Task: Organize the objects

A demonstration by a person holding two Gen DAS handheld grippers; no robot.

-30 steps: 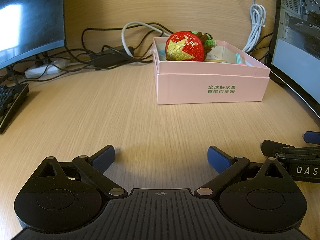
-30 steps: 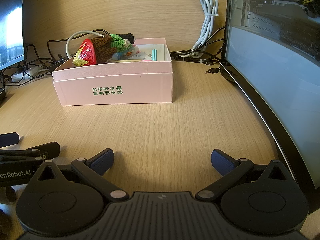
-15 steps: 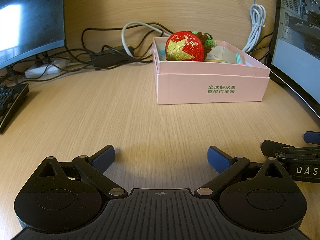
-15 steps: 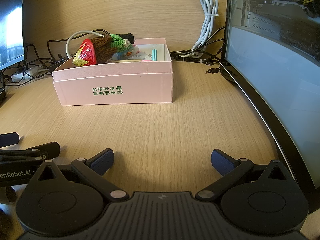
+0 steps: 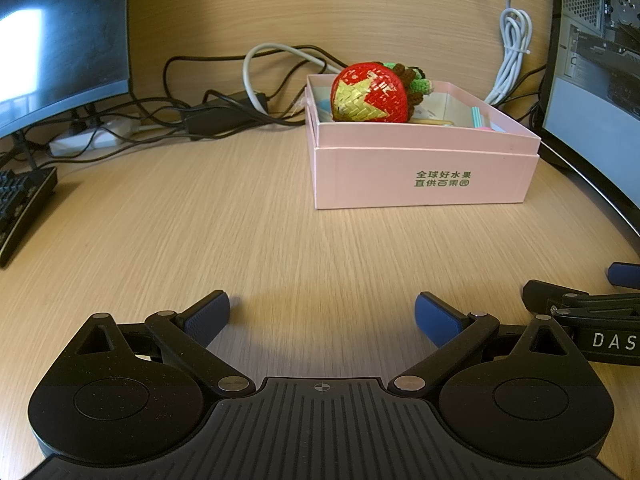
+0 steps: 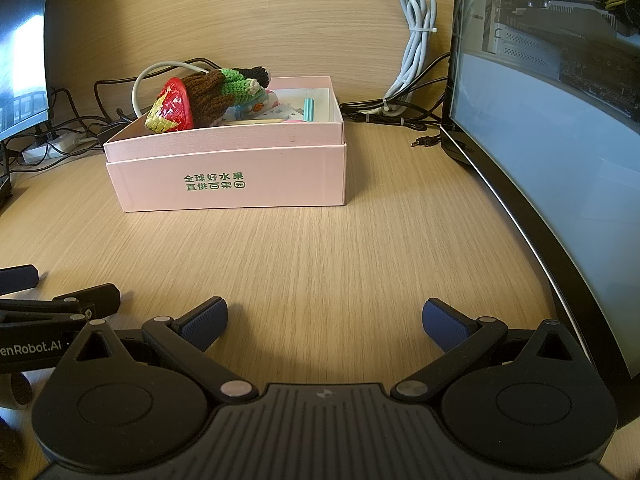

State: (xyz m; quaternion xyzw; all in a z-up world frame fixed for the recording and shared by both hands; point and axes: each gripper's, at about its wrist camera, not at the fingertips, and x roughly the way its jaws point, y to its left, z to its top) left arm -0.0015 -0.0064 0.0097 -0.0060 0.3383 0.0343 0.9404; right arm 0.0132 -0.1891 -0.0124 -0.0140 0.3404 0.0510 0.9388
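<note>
A pink box with green print stands on the wooden desk; it also shows in the right wrist view. In it lie a red woven ball with a yellow star, a brown and green crocheted piece, a teal stick and small flat items. My left gripper is open and empty, low over the desk, well short of the box. My right gripper is open and empty, beside the left one.
A curved monitor stands at the right, another monitor at the left. A keyboard lies at the left edge. Cables and a power strip lie behind the box. A coiled white cable hangs on the back wall.
</note>
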